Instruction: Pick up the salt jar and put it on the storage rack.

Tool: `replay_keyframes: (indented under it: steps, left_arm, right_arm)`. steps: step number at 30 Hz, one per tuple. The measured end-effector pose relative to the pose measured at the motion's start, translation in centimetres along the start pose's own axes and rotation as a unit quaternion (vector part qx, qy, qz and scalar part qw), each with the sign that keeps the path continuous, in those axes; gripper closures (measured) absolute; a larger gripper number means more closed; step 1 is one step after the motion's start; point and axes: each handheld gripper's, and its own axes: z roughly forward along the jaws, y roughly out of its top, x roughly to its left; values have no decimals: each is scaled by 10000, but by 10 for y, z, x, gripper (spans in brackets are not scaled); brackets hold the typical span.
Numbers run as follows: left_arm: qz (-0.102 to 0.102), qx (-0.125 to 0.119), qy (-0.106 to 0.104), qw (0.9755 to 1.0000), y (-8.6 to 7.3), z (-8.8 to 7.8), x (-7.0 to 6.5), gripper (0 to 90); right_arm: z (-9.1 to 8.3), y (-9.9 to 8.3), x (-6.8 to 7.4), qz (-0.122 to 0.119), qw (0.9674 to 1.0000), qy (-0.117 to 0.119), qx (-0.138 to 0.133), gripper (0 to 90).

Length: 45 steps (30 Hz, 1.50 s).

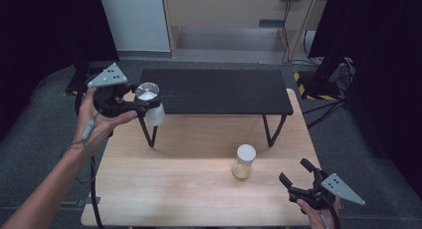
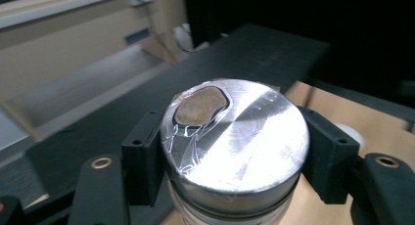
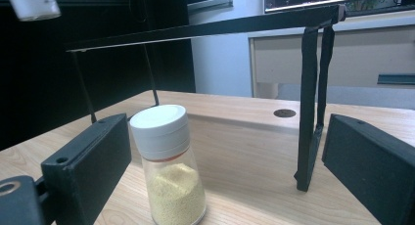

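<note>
Steel-lidded jar [image 1: 149,102] up in the left gripper [image 1: 142,103], level w/ the black shelf [image 1: 219,92].

Jaws clamp the jar just under its shiny cap, one pad each side, so it hangs upright off the shelf's left front corner, prob. headed onto the top. White-capped spice jar [image 1: 244,161], yellow powder inside, waits on the wooden table [image 1: 149,189] in front of the shelf, right of centre. Right gripper [image 1: 293,176] sits low by the table's near-right edge, jaws apart, aimed at that spice jar, not touching.
</note>
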Motion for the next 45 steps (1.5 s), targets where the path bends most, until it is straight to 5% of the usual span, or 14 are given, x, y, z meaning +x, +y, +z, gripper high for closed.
replay_keyframes:
  steps: [3,7,16,33,41,45]
  left_arm:
    - [94,118,378,9992,10,10,-1,340]
    - [-185,103,725,9971,12,25,4,340]
    - [-419,176,1127,9926,17,56,16,341]
    - [-558,361,1028,9925,2,84,31,341]
    - [-658,98,1080,9919,-14,85,29,335]
    - [-743,146,1145,9905,-17,87,27,164]
  right_arm:
    - [0,0,0,1,10000,-3,-4,42]
    - [-1,0,0,-4,10000,-10,-7,43]
    - [-1,0,-1,1,10000,-15,-18,44]
    - [-2,0,-1,-20,10000,-46,-15,45]
    - [-2,0,0,-23,10000,-46,-23,45]
    - [-1,0,0,-31,10000,-49,-17,44]
